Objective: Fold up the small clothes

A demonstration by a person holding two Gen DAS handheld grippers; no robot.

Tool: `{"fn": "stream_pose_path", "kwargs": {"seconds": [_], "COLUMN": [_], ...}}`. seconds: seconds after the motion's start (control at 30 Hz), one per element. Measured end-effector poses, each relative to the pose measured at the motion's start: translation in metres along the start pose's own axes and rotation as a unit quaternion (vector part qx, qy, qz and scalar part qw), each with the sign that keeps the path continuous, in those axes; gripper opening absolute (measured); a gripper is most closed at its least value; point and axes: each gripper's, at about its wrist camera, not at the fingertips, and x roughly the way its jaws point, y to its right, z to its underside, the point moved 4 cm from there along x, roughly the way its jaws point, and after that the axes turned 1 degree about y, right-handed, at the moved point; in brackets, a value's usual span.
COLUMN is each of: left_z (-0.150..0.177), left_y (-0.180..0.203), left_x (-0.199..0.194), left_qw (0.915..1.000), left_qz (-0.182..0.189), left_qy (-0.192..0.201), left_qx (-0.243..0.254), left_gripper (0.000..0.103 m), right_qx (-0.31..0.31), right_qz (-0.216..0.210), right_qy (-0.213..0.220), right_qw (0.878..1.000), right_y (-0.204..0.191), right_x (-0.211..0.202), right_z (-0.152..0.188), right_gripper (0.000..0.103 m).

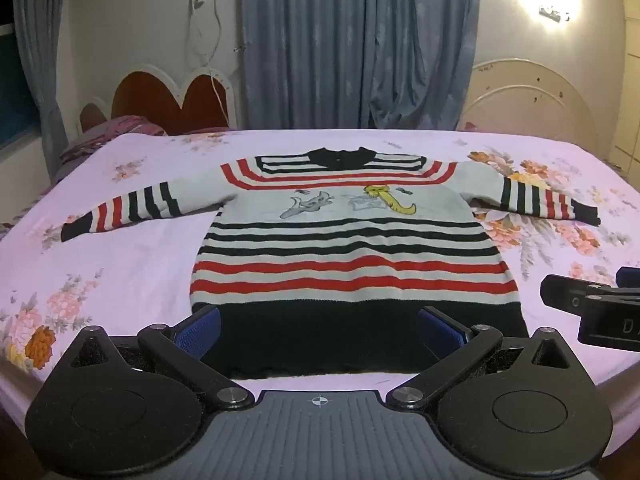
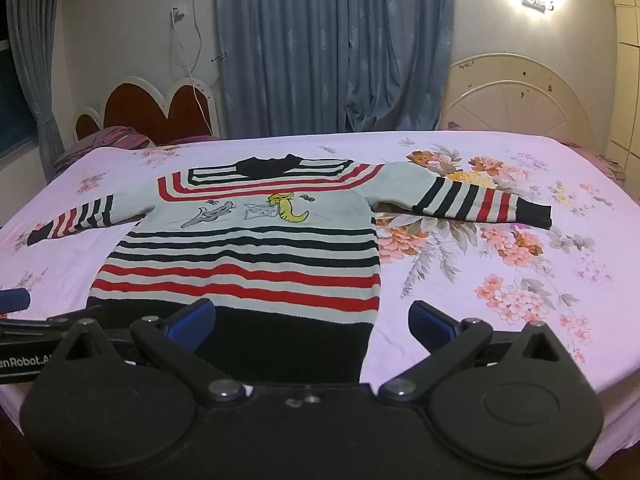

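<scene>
A small striped sweater (image 1: pixel 352 240) lies flat, sleeves spread, on a floral-sheeted bed (image 1: pixel 120 280), with the left gripper (image 1: pixel 320 330) and right gripper (image 2: pixel 312 320) poised at its dark hem, both wide open and empty; folding seems unstarted, likely needing a sleeve grasped first.

Striped sweater (image 2: pixel 240 248) lies flat on floral bedsheet (image 2: pixel 500 280); right tool (image 2: pixel 312 322) gapes wide, empty.
</scene>
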Motion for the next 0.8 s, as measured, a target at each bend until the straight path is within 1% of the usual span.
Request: {"fn": "stream_pose_path", "kwargs": {"seconds": [0.2,0.33,0.53,0.8], "left_z": [0.005,0.003,0.004,0.007], "left_y": [0.008,0.004,0.011,0.005], "left_x": [-0.001,0.001,-0.002,-0.001], "left_qw": [1.0000,1.0000,1.0000,1.0000], "left_qz": [-0.002,0.003,0.004,0.004], "left_qy": [0.001,-0.004,0.001,-0.005], "left_qx": [0.000,-0.003,0.002,-0.007], "left_gripper": [0.103,0.103,0.103,0.103], "right_qx": [0.000,0.000,0.002,-0.001], "right_qz": [0.000,0.000,-0.002,-0.002], "right_qy": [-0.002,-0.001,-0.001,-0.001], "right_qw": [1.000,1.000,1.000,1.000], "right_y": [0.003,0.003,0.004,0.005], "right_x": [0.000,0.000,0.000,-0.001], "right_z": [0.001,0.000,0.000,0.002], "right_gripper": [0.102,0.102,0.102,0.102]}}
